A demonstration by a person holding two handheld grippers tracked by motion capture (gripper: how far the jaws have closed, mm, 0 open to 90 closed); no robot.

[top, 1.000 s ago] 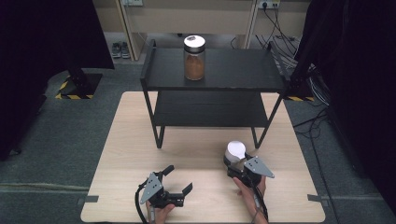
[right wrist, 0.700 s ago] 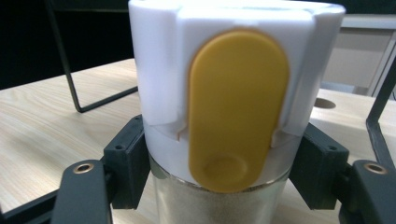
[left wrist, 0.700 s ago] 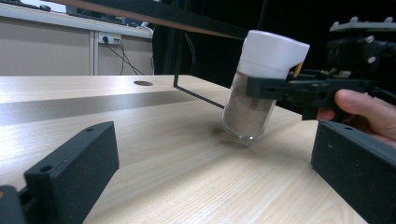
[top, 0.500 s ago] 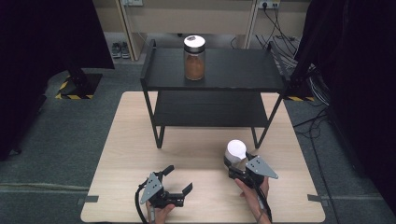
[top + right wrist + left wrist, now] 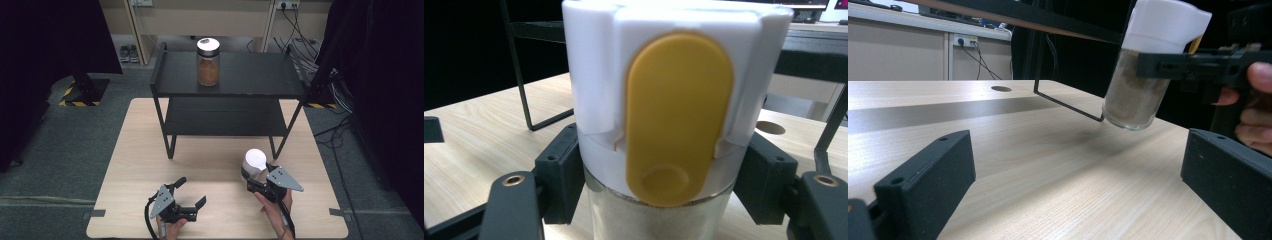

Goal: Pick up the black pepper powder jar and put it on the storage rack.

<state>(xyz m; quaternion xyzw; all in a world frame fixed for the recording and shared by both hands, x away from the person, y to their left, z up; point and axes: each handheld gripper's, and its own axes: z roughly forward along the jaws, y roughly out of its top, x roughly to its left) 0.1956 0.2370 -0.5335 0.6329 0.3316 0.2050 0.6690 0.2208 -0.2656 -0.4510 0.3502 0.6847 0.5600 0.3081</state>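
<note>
The right tongs (image 5: 256,176) clamp a white-capped jar (image 5: 254,162) clear of the surface (image 5: 135,150), seemingly bound for the shelf (image 5: 240,75), while the left tongs (image 5: 192,192) rest wide and empty.

Jar (image 5: 659,125) base below frame edge

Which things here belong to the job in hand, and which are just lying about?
In the job: white-capped jar, clamped in the right gripper and clear of the table; black shelf.
Lying about: brown-filled jar on the shelf's top; shoes; floor cables.
</note>
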